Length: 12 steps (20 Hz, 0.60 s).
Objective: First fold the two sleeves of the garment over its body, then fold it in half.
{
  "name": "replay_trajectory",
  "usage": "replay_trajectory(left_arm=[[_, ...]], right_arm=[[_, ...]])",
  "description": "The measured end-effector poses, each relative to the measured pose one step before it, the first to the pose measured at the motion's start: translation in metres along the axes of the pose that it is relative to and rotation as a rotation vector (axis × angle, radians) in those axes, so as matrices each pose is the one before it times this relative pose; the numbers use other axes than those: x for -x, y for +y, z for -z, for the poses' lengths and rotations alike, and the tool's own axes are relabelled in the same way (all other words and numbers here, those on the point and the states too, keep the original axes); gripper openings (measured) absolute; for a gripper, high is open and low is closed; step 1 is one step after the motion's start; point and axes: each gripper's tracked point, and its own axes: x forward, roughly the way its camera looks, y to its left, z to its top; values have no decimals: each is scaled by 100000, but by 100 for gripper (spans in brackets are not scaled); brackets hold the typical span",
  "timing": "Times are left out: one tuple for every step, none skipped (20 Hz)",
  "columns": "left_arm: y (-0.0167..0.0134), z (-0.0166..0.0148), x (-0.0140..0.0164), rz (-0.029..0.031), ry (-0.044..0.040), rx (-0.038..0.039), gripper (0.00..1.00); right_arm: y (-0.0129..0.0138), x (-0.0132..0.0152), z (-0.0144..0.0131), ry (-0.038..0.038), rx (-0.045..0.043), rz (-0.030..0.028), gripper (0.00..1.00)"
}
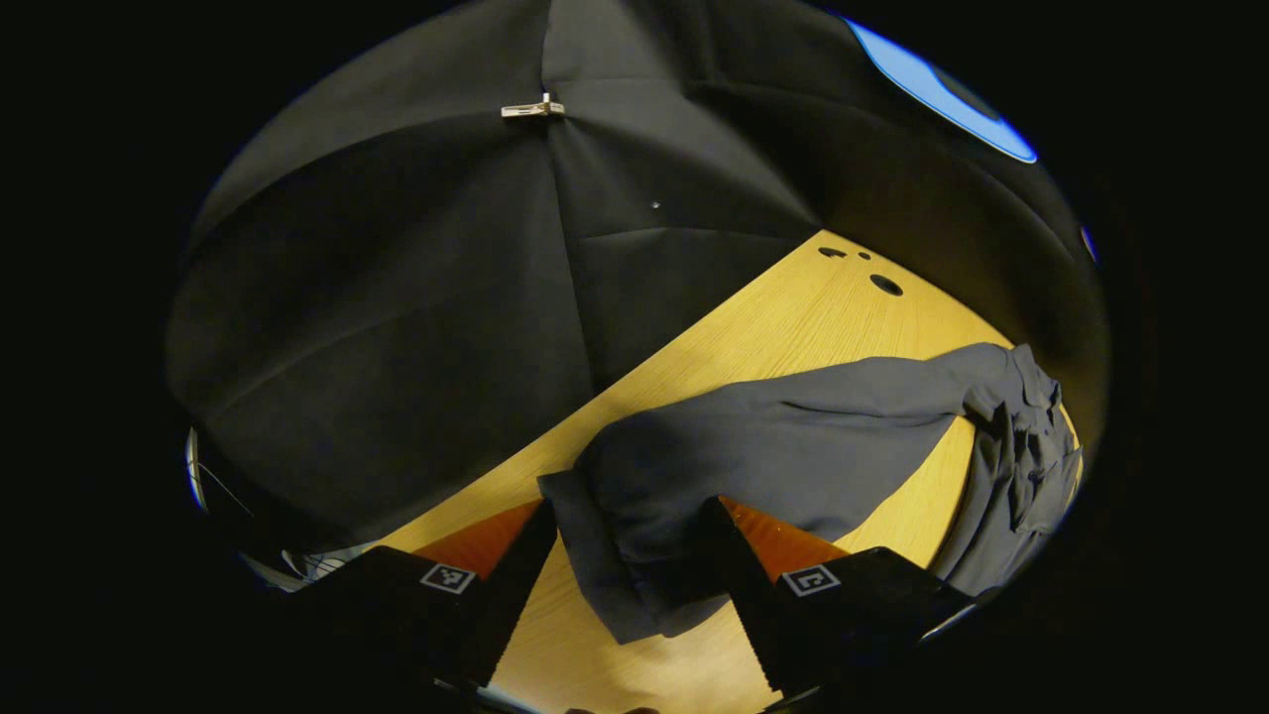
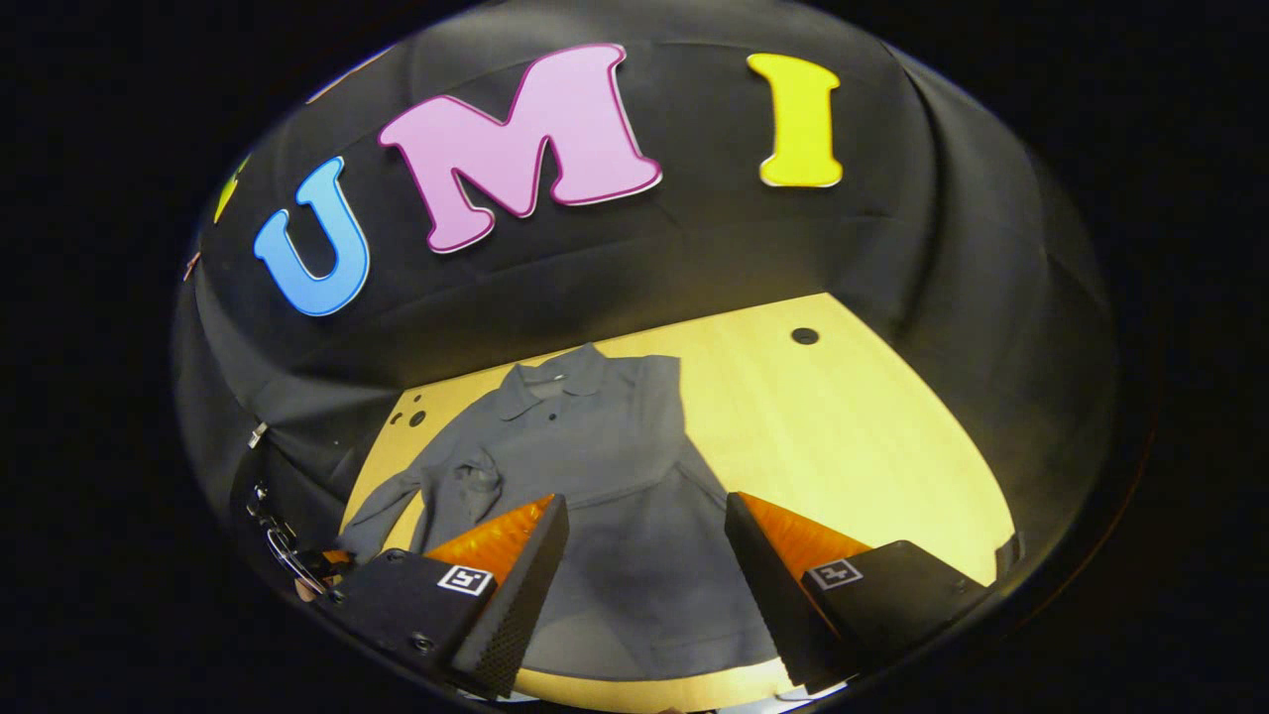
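The left gripper (image 1: 630, 565) has its jaws spread around a sleeve (image 1: 753, 446) of the grey garment (image 2: 585, 476). The right gripper (image 2: 644, 575) hangs with jaws spread above the garment on the worktop (image 2: 872, 436).

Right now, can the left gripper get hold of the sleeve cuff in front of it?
Probably yes. The left gripper is open, with the sleeve cuff lying flat on the table between its fingers. Nothing covers the cuff, so closing should catch it.
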Motion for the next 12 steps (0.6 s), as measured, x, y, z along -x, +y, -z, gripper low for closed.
replay_trajectory(left_arm=[[-99, 112, -369, -553, 1146, -1071, 92], [-96, 264, -194, -422, 1593, -911, 92], [-179, -66, -34, -266, 106, -760, 92], [-72, -140, -149, 40, -570, -1243, 98], [-125, 39, 42, 516, 538, -1264, 98], [-162, 138, 49, 488, 7, -482, 96], [-209, -108, -130, 1739, 153, 572, 95], [-260, -8, 11, 872, 13, 483, 87], [-228, 50, -94, 681, -275, -136, 80], [-404, 24, -81, 914, -436, -968, 77], [-329, -97, -71, 881, -833, -1271, 74], [-399, 31, -111, 1247, -637, -1457, 66]], right_arm=[[-926, 984, 268, -476, -534, 1311, 98], [-514, 776, 164, -226, -513, 560, 98], [-625, 633, 79, -445, -228, 886, 99], [-587, 567, 21, -963, -135, 1138, 99], [-517, 237, 96, -478, -58, 1085, 98], [-331, 6, -30, -511, 163, 717, 98], [-68, -135, -113, -538, 479, 73, 99], [-36, -199, -157, -528, 570, -249, 99], [165, -117, -245, -358, 368, -716, 99], [103, -203, -152, -212, 427, -784, 99], [73, -209, -126, -163, 435, -770, 99], [99, -338, -99, -47, 388, -781, 99]])
